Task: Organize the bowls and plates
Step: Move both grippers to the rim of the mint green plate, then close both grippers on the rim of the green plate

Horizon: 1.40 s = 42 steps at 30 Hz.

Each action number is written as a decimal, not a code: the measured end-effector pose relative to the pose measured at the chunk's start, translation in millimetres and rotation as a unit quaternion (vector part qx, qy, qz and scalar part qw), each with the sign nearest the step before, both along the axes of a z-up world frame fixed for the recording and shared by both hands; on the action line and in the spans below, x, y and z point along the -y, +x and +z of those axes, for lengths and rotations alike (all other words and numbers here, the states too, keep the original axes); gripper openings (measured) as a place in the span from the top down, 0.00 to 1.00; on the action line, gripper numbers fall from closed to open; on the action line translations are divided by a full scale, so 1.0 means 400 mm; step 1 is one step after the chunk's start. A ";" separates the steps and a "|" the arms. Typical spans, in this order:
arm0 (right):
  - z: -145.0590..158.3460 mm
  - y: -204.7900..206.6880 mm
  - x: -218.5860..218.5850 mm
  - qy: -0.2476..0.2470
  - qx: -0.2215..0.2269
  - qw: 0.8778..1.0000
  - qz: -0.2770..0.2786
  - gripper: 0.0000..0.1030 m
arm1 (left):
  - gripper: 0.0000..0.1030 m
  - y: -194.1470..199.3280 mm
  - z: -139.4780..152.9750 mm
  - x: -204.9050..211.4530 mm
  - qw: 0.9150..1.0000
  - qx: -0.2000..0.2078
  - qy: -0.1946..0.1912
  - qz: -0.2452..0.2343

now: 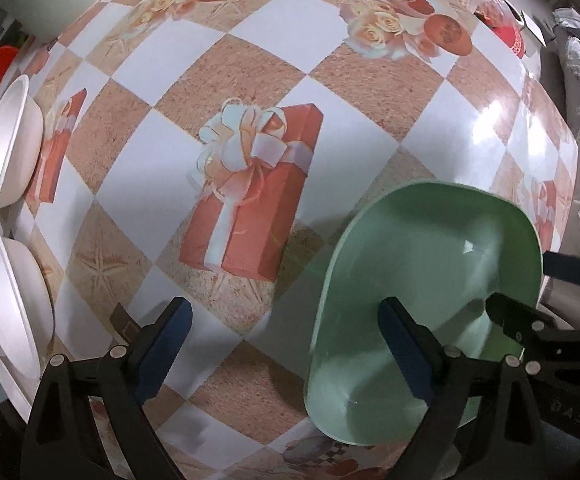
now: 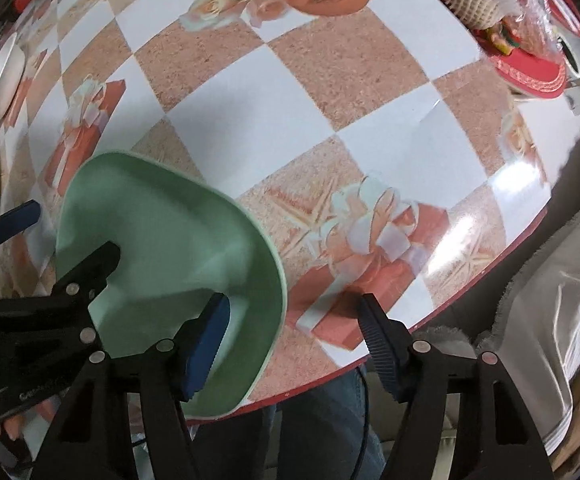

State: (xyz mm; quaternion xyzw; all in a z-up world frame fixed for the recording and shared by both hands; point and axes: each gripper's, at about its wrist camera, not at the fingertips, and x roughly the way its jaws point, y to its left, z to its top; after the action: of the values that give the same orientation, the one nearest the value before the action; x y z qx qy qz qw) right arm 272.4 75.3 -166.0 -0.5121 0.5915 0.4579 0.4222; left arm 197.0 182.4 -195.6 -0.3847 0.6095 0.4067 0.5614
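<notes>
**A:** Now, which step is being shown?

**B:** Both tools are closing in on the green bowl [image 1: 422, 280], which is sitting near the front edge of the table [image 1: 249, 60]. The left gripper [image 1: 285, 344] is standing wide open with nothing between its fingers; its right finger is reaching over the bowl's rim into the hollow, while the left one is hanging over bare tablecloth.

**A:** And the other tool?

**B:** The right gripper [image 2: 290, 340] is likewise spread wide and holding nothing. Its left finger is lying inside the bowl, its right finger outside, so the near wall is passing between them. Whether either pad is touching the wall cannot be told.

**A:** Where are the remaining dishes?

**B:** Several white bowls [image 1: 5, 144] are lining the far left edge, well apart from the green one.

**A:** What is the next move calling for?

**B:** Judging by the layout, one gripper should be pinching the rim firmly before lifting, as the wall looks thin, smooth and prone to slipping. The bowl would then probably be travelling toward the white group.
</notes>
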 end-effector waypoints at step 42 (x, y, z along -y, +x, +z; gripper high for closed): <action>0.047 -0.244 -0.037 0.020 -0.023 0.992 0.125 0.69 | 0.26 -0.192 0.035 0.193 0.993 0.034 0.031 0.105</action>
State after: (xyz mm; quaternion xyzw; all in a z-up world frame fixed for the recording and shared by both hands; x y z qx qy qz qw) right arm 174.6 90.1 -147.3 -0.5627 0.5235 0.5303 0.3578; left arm 120.2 105.2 -181.6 -0.4420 0.5335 0.4689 0.5478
